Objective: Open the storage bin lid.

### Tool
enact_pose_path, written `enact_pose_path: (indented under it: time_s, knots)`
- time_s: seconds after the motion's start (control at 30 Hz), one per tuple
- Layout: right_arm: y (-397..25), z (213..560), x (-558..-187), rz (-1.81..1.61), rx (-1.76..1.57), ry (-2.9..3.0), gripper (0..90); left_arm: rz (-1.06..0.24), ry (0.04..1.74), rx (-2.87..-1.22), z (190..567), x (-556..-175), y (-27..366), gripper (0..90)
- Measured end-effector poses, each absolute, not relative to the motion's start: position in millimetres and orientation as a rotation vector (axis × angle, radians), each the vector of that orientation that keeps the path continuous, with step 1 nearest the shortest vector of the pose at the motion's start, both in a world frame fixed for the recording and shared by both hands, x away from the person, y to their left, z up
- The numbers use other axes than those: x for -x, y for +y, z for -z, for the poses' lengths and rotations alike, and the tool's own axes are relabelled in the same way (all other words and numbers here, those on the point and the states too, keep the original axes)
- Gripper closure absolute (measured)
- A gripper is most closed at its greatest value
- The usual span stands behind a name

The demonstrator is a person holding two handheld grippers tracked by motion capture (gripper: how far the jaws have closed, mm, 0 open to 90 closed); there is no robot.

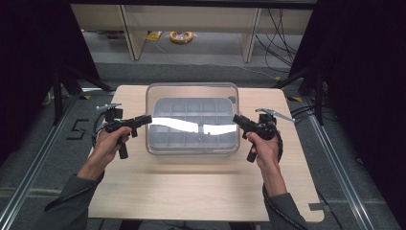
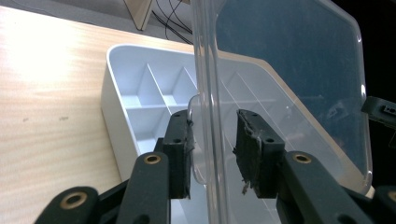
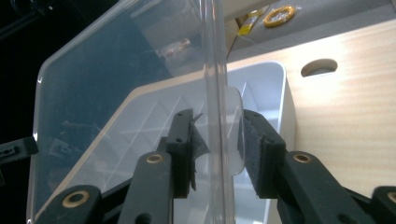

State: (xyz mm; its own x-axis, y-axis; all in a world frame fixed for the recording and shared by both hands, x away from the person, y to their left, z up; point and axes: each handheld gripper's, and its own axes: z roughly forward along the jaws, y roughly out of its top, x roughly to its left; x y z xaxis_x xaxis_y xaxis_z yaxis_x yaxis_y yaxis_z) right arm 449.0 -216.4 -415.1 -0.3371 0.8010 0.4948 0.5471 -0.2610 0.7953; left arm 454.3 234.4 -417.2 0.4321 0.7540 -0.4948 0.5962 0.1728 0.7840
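Glare across the middle of the high view hides part of the clear plastic lid [image 1: 192,91] over the white compartmented plastic box [image 1: 191,139] at centre frame. At left, the left gripper [image 2: 212,154] is seen parted around the lid's edge tab; one pad [image 2: 180,154] touches it. At right, the right gripper [image 3: 217,151] straddles the opposite tab likewise, not clamped.

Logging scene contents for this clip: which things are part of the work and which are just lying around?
In the job:
- clear lid, its side edges between the jaws of both grippers
- white divided tray beneath it
- left gripper
- right gripper

Lying about:
- yellow tape roll on the floor beyond the table
- cables on the floor
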Motion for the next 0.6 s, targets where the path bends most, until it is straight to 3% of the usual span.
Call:
enact_pose_path:
  time_s: [0.6]
  knots:
    - [-220,437,-396,-1.638,-1.687,1.825,66.0,-0.159,1.228,-1.603,440,-404,237,65.2]
